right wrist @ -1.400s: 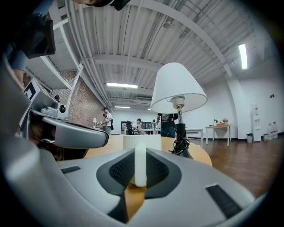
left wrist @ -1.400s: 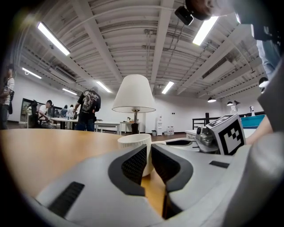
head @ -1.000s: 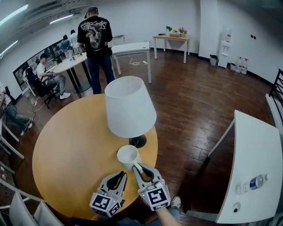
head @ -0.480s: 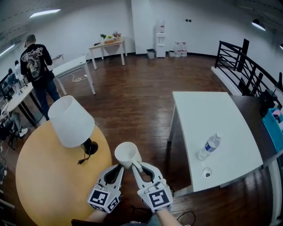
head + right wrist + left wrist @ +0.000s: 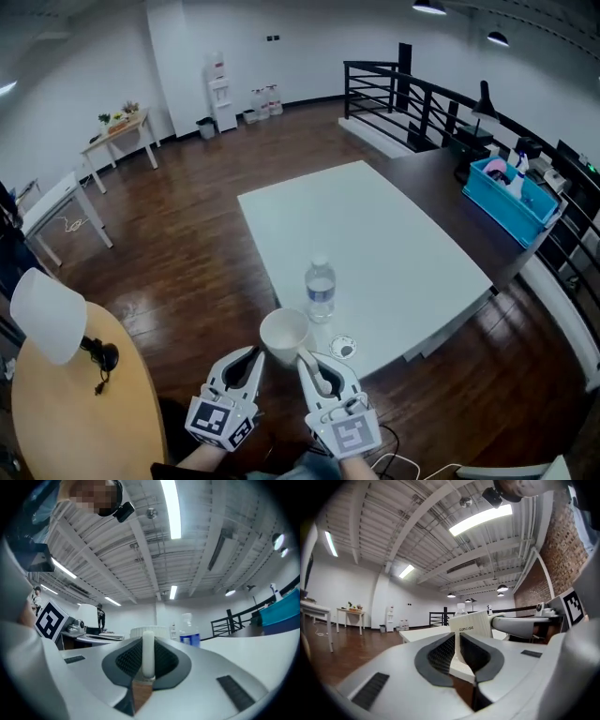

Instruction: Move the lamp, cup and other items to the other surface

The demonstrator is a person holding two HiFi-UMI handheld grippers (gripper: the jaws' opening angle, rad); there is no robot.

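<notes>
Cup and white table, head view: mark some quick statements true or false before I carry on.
1. The right gripper is shut on the cup, by its handle. True.
2. The cup stands on the white table. False: it is held in the gripper, not set down.
3. The water bottle stands upright on the white table. True.
4. The lamp is on the white table. False: it is on the round wooden table.

Count on site: one white ribbed cup (image 5: 284, 335); one clear plastic water bottle with blue label (image 5: 320, 289); one table lamp with white shade and black base (image 5: 49, 314); two grey handheld grippers, left gripper (image 5: 251, 354) and right gripper (image 5: 305, 358); one white rectangular table (image 5: 375, 234); one round yellow wooden table (image 5: 66, 422); one blue plastic bin (image 5: 511, 204)
</notes>
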